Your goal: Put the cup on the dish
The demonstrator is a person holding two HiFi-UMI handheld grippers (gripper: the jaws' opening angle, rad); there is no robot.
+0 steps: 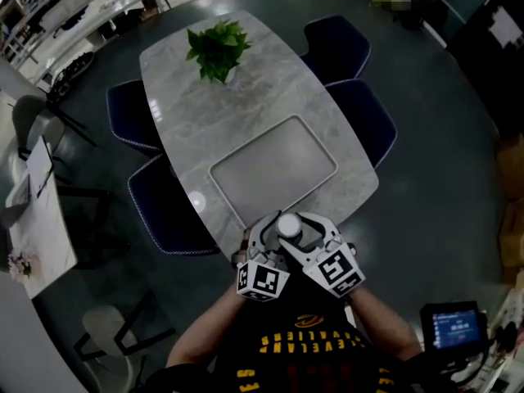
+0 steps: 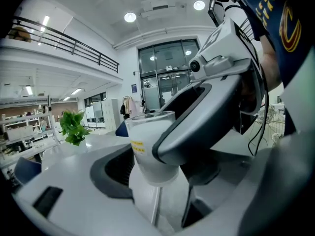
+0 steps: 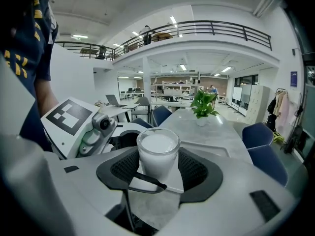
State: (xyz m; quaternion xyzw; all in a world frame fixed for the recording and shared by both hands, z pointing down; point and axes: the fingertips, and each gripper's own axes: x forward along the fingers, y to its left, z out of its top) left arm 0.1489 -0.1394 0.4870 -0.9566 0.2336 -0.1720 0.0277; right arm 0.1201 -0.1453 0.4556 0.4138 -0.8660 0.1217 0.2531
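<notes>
A clear cup (image 1: 289, 226) full of something white is held over the near end of the marble table, just short of the grey rectangular dish (image 1: 270, 170). Both grippers meet at it. In the right gripper view the cup (image 3: 158, 154) stands upright between the two black pads of my right gripper (image 3: 157, 170), which is shut on it. The left gripper (image 2: 157, 181) comes in from the side; the cup (image 2: 147, 144) rests against its left pad, and the right gripper's grey jaw crosses in front and hides the other pad. The dish's rim (image 3: 211, 149) lies just beyond the cup.
A potted green plant (image 1: 217, 49) stands at the table's far end. Dark blue chairs (image 1: 360, 121) line both long sides of the table (image 1: 246, 105). A desk (image 1: 37, 219) stands at the left, and a lit screen (image 1: 454, 327) at the lower right.
</notes>
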